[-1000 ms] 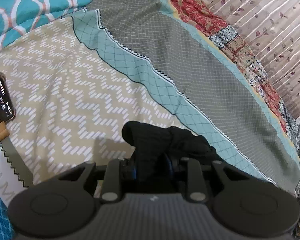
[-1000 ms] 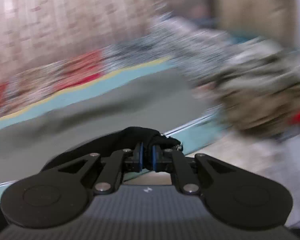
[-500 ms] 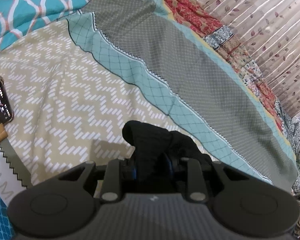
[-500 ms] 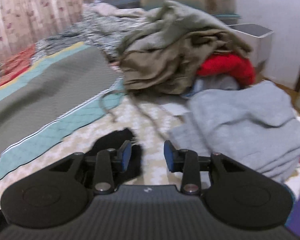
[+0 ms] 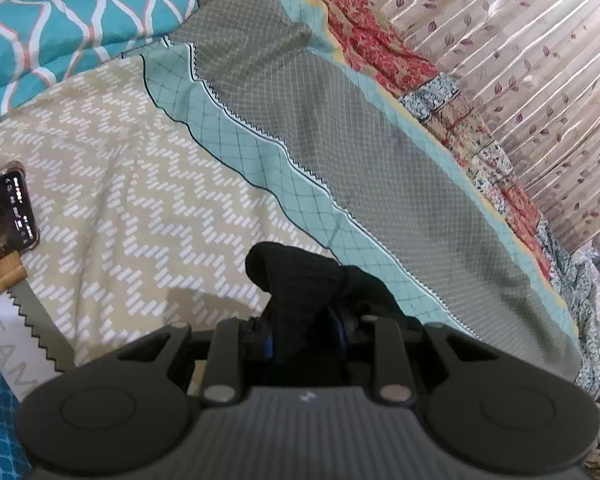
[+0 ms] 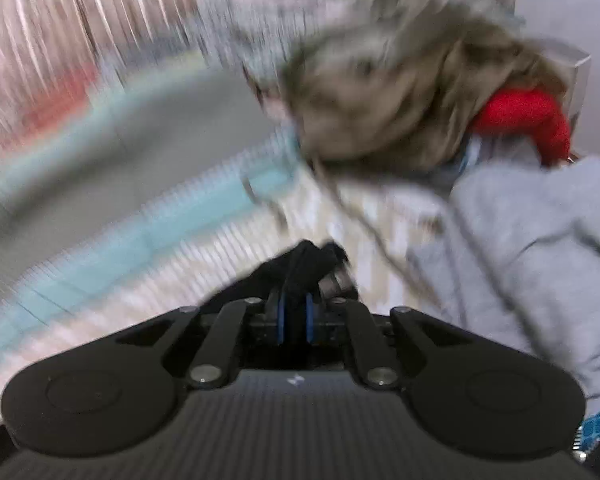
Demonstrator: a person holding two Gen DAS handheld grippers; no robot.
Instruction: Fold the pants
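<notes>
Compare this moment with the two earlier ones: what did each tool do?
The right tool, shut on the black pants a second ago and open half a second ago, has closed on them again and is swinging, its view blurred. The left tool stays clamped on the pants.

A phone (image 5: 4,216) lies left of the pants (image 5: 300,280) on the bedspread (image 5: 140,184).
</notes>
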